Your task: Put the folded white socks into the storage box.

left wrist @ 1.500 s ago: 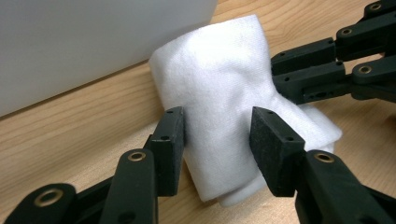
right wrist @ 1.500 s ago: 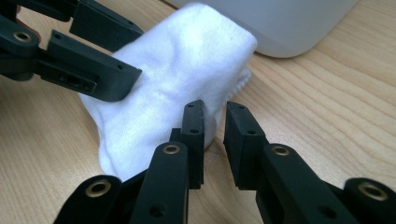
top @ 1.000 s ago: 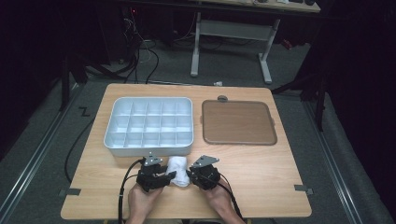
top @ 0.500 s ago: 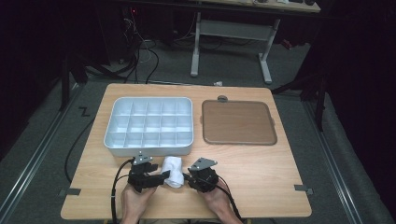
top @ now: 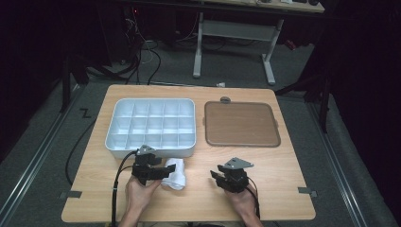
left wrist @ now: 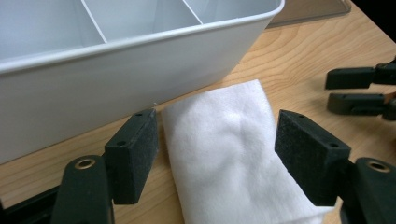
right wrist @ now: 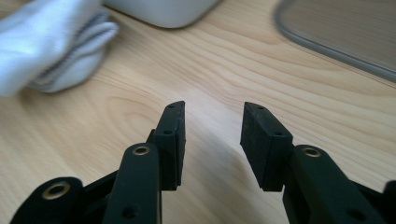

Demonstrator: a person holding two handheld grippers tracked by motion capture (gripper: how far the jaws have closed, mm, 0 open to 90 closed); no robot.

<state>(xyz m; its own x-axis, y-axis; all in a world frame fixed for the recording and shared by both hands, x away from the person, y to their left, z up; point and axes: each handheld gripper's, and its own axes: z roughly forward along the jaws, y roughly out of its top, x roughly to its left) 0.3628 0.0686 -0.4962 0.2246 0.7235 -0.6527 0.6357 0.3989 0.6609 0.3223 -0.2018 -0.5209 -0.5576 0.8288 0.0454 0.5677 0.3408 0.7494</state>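
Observation:
A folded white cloth (top: 176, 174) lies on the wooden table just in front of the white compartment tray (top: 118, 142). My left gripper (top: 166, 170) is open, one jaw on each side of the cloth (left wrist: 224, 140); the left gripper (left wrist: 219, 129) pads stand beside its edges without squeezing it. My right gripper (top: 214, 176) sits apart, to the right of the cloth, open over bare wood. In the right gripper view the right gripper (right wrist: 212, 117) holds nothing, and the cloth (right wrist: 51, 42) lies at the upper left.
The tray wall (left wrist: 116, 70) rises close behind the cloth. A brown flat lid (top: 241, 124) lies right of the tray, and its rim (right wrist: 345, 51) shows ahead of the right gripper. The right gripper (left wrist: 355, 91) appears at the right edge of the left gripper view.
The right gripper has let go of the cloth and pulled away to the right. The left gripper stays at the cloth, which has shifted slightly left.

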